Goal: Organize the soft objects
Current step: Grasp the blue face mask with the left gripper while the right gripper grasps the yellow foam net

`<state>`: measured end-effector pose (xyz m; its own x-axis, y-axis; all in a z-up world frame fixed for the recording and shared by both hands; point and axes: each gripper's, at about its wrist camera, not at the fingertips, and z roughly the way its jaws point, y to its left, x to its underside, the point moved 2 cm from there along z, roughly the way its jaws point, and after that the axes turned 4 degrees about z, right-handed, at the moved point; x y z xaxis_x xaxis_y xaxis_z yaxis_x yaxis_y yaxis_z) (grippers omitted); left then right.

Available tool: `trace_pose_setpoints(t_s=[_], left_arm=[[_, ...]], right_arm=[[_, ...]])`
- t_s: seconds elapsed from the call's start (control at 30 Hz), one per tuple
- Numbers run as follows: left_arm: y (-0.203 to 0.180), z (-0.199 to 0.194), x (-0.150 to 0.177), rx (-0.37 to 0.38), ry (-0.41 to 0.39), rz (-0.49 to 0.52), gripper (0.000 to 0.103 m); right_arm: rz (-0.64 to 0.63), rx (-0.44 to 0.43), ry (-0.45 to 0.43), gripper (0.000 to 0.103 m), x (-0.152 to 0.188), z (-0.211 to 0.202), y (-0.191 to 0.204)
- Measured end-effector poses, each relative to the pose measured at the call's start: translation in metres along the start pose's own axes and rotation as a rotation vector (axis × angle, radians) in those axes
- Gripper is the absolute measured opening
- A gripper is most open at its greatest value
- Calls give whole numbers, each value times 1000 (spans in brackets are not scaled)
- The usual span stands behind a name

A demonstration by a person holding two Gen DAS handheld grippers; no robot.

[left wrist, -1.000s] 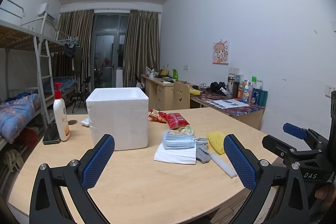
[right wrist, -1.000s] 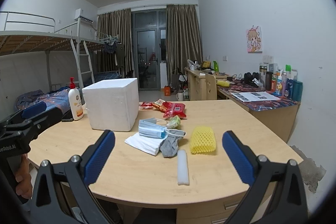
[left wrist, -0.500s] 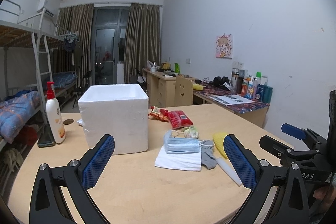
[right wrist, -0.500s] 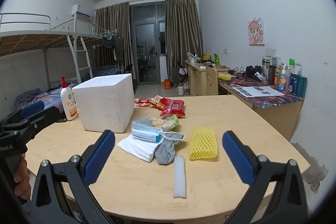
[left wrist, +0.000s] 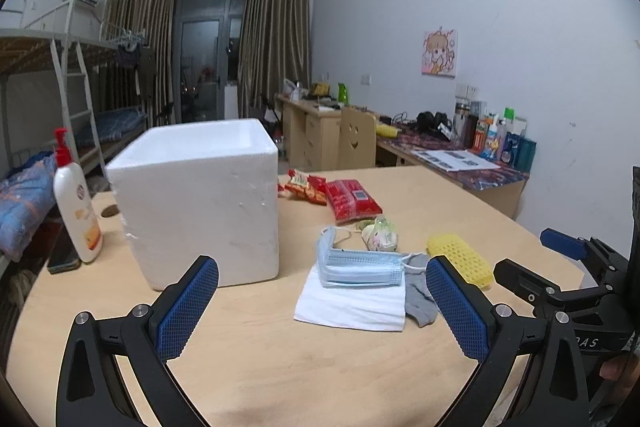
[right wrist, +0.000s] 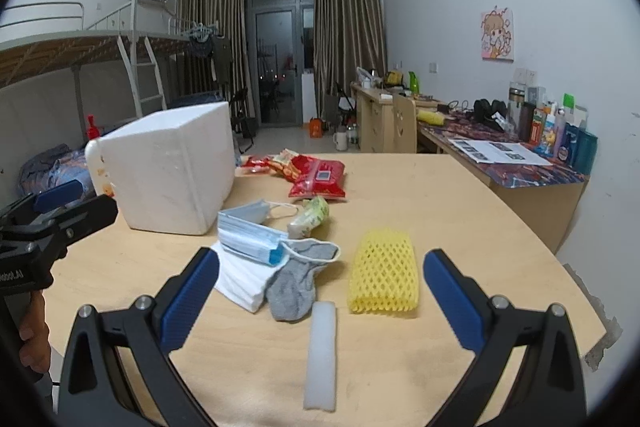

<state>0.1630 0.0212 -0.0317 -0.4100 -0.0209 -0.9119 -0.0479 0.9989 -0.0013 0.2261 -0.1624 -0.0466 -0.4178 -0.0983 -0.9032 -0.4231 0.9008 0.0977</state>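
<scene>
A white foam box [left wrist: 200, 203] [right wrist: 172, 167] stands on the round wooden table [left wrist: 280, 367]. Right of it lie a stack of blue face masks [left wrist: 358, 265] [right wrist: 250, 233] on a white folded cloth [left wrist: 352, 301] [right wrist: 240, 277], a grey sock [left wrist: 420, 291] [right wrist: 298, 277], a yellow foam net [left wrist: 460, 259] [right wrist: 384, 271], a white foam strip [right wrist: 321, 343] and a small pale green packet [left wrist: 380, 233] [right wrist: 310, 217]. My left gripper [left wrist: 322, 305] hovers open in front of the box and masks. My right gripper [right wrist: 320, 301] is open above the sock, strip and net, holding nothing.
Red snack packets [left wrist: 350, 201] [right wrist: 318, 179] lie behind the pile. A lotion pump bottle [left wrist: 76, 203] and a phone [left wrist: 64, 255] sit left of the box. Desks with bottles [right wrist: 560, 131] line the right wall; a bunk bed [left wrist: 48, 75] stands left.
Both grippers have moved forward and lower toward the table, so the box and the pile look larger and closer. Both stay open; nothing on the table has shifted.
</scene>
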Motion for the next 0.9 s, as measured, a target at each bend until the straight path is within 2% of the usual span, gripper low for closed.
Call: trace_pose_setpoints(t_s=[0.6,0.9], left_arm=[[-3,83,10,32,171,0,103],[-3,117,22,50,320,-16,103]], right_arm=[[8,33,141,103,2,55,-35],[4,36,234,103,3,79,-49]])
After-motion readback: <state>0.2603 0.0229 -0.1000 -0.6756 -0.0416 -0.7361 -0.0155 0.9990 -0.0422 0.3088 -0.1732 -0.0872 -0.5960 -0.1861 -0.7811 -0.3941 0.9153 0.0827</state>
